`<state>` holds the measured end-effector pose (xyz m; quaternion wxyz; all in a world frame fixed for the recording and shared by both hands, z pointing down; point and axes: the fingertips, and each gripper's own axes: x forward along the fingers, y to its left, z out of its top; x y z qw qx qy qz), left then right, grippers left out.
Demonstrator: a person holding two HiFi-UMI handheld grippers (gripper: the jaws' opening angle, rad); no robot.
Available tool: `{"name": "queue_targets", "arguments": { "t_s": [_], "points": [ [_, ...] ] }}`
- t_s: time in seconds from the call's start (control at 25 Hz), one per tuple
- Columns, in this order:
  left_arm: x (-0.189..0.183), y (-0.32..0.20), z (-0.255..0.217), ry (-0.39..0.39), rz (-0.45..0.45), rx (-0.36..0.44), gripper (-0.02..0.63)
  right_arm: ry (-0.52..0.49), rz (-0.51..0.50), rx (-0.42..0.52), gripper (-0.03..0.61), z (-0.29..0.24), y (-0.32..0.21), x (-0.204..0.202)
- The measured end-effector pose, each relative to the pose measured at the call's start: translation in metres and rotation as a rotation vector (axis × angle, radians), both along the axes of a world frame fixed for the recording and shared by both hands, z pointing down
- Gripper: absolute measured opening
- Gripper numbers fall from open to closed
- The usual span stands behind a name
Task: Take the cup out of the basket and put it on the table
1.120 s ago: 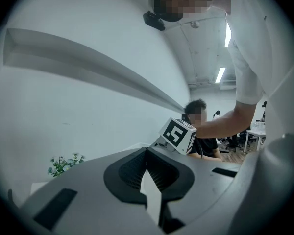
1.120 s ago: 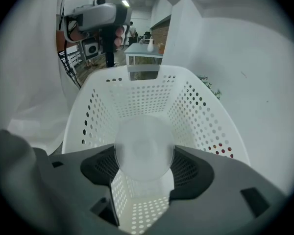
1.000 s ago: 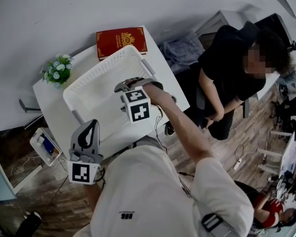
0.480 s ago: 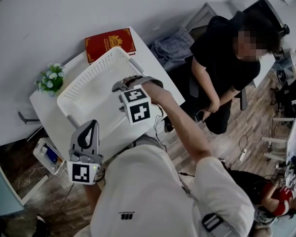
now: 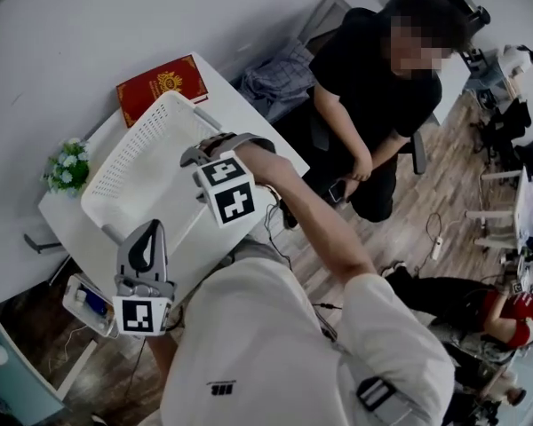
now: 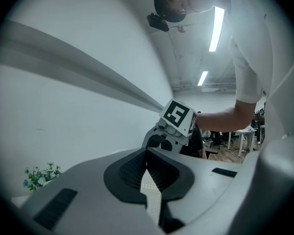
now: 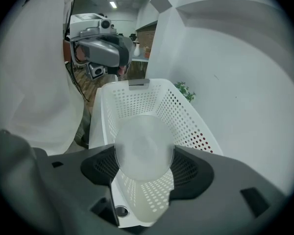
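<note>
A white perforated basket (image 5: 133,162) stands on the white table (image 5: 240,114). My right gripper (image 5: 226,143) hangs over the basket's near right side. The right gripper view shows a translucent cup (image 7: 144,148) bottom-on between the two dark pads, above the basket (image 7: 186,116), and the right gripper (image 7: 144,153) is shut on it. In the head view the gripper hides the cup. My left gripper (image 5: 151,229) is held low at the table's near left edge, off the basket; its pads (image 6: 130,168) meet at the tips with nothing between them.
A red book (image 5: 160,84) lies at the table's far end and a small flower bunch (image 5: 67,162) sits at its left corner. A person in black (image 5: 373,87) sits just right of the table. A small tray of items (image 5: 89,300) sits low at the left.
The head view has swung, so the table and basket slid left in frame. My right gripper with the cup has shifted toward the basket's right rim. The left gripper stays put.
</note>
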<state>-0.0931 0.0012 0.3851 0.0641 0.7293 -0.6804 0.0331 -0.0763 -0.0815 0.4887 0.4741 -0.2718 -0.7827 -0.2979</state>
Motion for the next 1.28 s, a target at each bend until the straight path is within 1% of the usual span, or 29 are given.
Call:
{"name": "queue_targets", "arguments": {
  "t_s": [0.24, 0.44, 0.56, 0.8, 1.0, 1.2, 1.28],
  "points": [
    [0.012, -0.011, -0.003, -0.032, 0.06, 0.013, 0.009, -0.024, 0.037, 0.004, 0.308, -0.014, -0.008, 0.011],
    [0.021, -0.018, -0.004, -0.039, 0.102, 0.009, 0.009, -0.036, 0.064, 0.015, 0.308, -0.022, -0.013, 0.021],
    [0.027, -0.022, -0.005, -0.031, 0.117, 0.01, 0.009, -0.044, 0.081, 0.022, 0.308, -0.028, -0.017, 0.028],
    [0.039, -0.031, -0.008, -0.043, 0.169, 0.023, 0.009, -0.057, 0.114, 0.034, 0.308, -0.039, -0.022, 0.041],
    [0.048, -0.04, -0.009, -0.016, 0.196, 0.028, 0.009, -0.066, 0.145, 0.04, 0.308, -0.045, -0.027, 0.052],
    [0.059, -0.048, -0.009, -0.034, 0.247, 0.026, 0.009, -0.077, 0.181, 0.048, 0.308, -0.052, -0.033, 0.065],
    [0.061, -0.05, -0.009, -0.023, 0.254, 0.025, 0.009, -0.08, 0.192, 0.05, 0.308, -0.053, -0.034, 0.068]
  ]
}}
